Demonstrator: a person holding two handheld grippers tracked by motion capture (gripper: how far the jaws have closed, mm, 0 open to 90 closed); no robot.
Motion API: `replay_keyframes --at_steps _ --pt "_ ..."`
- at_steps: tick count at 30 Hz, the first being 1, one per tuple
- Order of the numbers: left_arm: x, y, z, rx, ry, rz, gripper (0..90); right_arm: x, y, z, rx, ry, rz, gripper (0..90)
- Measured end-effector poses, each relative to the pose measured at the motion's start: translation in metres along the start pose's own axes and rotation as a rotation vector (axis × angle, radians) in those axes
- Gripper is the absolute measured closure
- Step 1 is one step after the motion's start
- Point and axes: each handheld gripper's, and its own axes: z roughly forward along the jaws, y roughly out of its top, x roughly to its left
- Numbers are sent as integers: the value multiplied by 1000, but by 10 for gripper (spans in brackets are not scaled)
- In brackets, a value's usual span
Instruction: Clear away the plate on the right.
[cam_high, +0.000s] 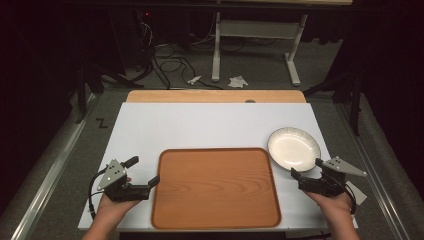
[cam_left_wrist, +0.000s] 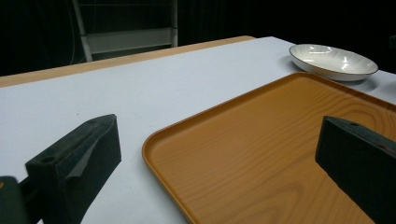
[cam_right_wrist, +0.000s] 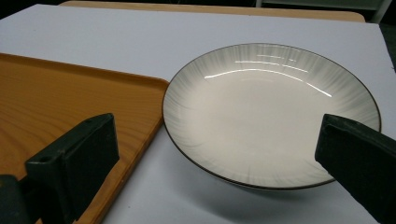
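a: status of the left claw (cam_high: 142, 175)?

b: jaws spread wide, nothing between them. it sits at the left edge of the wooden tray (cam_high: 215, 187), near the tray's near-left corner. in the left gripper view the tray's rounded corner (cam_left_wrist: 261, 149) lies between the two black jaws, with no contact visible.

a: status of the right claw (cam_high: 306, 169)?

b: also wide apart and holding nothing. it sits just beside the near rim of the white bowl (cam_high: 293, 148), pointed at it. in the right gripper view the bowl (cam_right_wrist: 271, 112) fills the gap between the jaws; whether a jaw touches the rim cannot be determined.

a: location of the bowl?

b: on the white table (cam_high: 200, 125), upright, at the tray's far-right corner. its rim is very close to the tray edge; the right gripper view suggests a slight overhang above that edge.

a: contents?

b: bowl and tray are both bare.
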Motion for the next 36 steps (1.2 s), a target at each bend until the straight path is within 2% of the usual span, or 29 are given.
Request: replay_keyframes --at_steps 11,13,20,26,27,30,31,34,36 --pt "-1 0 0 -6 -1 6 12 -18 -3 -5 -2 -45 33 0" --pt "-1 0 0 -6 -2 6 12 -18 -4 -5 1 -47 42 0" --pt "-1 0 1 0 -12 5 12 -15 -3 -5 4 -47 28 0" --pt "-1 1 5 -13 -19 12 12 -8 12 -7 -2 -64 13 0" --pt "-1 2 6 -17 -26 5 12 -7 19 -5 0 -75 30 0" --pt "-1 2 6 -16 -25 13 13 -8 25 -2 12 -87 31 0" --pt "1 4 8 -18 -23 17 14 -10 29 2 33 -103 26 0" --pt "3 6 10 -22 -16 11 16 -11 33 5 34 -113 39 0" --pt "5 7 12 -2 0 36 17 -13 36 10 42 -119 49 0"
